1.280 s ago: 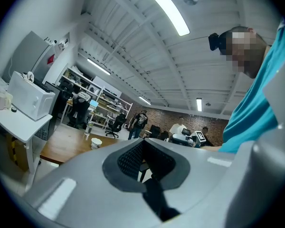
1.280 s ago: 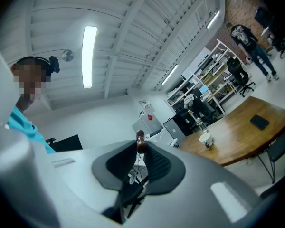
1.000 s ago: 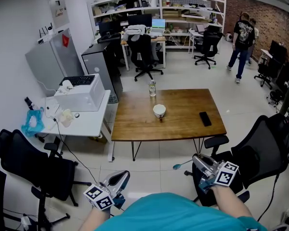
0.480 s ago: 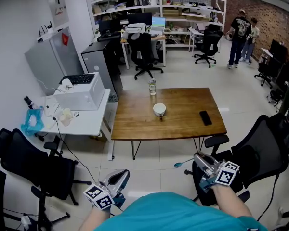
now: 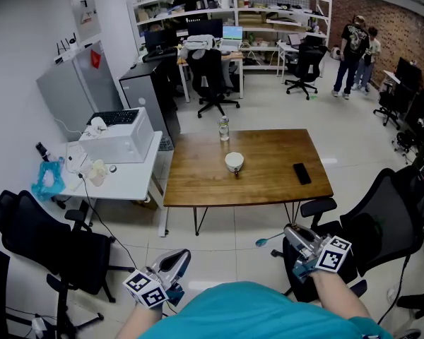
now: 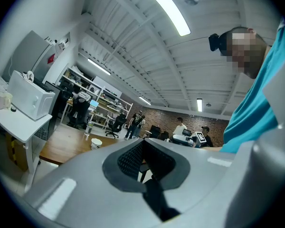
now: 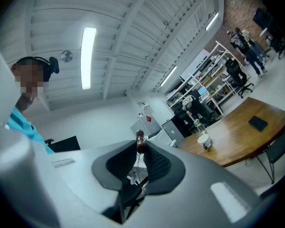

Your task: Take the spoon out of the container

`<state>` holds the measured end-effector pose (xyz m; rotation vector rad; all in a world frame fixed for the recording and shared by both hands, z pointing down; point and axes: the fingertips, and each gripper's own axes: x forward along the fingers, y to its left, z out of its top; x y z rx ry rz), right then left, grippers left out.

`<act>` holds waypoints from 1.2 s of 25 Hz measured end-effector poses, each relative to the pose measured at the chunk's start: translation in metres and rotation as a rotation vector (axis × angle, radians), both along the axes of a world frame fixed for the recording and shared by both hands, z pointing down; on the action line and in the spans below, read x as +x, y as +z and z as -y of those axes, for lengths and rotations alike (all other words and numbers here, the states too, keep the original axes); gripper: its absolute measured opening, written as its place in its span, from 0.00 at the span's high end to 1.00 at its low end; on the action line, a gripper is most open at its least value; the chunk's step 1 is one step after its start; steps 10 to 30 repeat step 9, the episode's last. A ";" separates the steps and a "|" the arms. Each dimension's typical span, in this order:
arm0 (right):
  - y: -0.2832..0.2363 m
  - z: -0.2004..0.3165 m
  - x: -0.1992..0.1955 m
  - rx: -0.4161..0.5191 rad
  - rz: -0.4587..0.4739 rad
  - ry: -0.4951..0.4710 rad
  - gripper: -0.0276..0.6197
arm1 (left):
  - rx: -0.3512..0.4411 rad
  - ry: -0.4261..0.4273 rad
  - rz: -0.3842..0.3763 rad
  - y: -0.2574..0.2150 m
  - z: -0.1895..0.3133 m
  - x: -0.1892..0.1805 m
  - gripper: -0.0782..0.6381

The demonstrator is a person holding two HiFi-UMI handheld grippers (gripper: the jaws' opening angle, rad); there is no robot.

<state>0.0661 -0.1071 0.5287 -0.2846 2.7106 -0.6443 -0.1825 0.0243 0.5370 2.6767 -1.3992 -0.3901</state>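
A white cup (image 5: 234,162), the container, stands on the wooden table (image 5: 268,182), far ahead of me. My right gripper (image 5: 288,233) is held low near my body, away from the table, shut on the handle of a spoon (image 5: 263,243). The spoon's pale bowl sticks out to the left over the floor. In the right gripper view a dark bit of the spoon (image 7: 140,139) shows between the pads of the right gripper (image 7: 141,148). My left gripper (image 5: 181,257) hangs low at the left with its jaws together and nothing in them. The cup (image 6: 96,142) shows small in the left gripper view.
A jar (image 5: 223,128) and a black phone (image 5: 301,174) also lie on the table. Black office chairs (image 5: 381,217) stand right and left of me. A white side table (image 5: 120,179) with a box stands at the left. Two people (image 5: 355,55) stand at the far right.
Both grippers and the spoon have stayed almost still. The people at the back right have moved a little further off.
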 end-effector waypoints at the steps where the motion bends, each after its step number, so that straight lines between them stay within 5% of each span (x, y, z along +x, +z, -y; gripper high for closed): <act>1: -0.001 0.001 0.000 0.000 0.000 0.001 0.89 | 0.001 0.001 0.002 -0.001 0.001 0.000 0.90; 30: -0.001 -0.001 0.004 0.004 -0.001 0.001 0.89 | 0.020 0.024 0.051 0.007 -0.001 0.001 0.90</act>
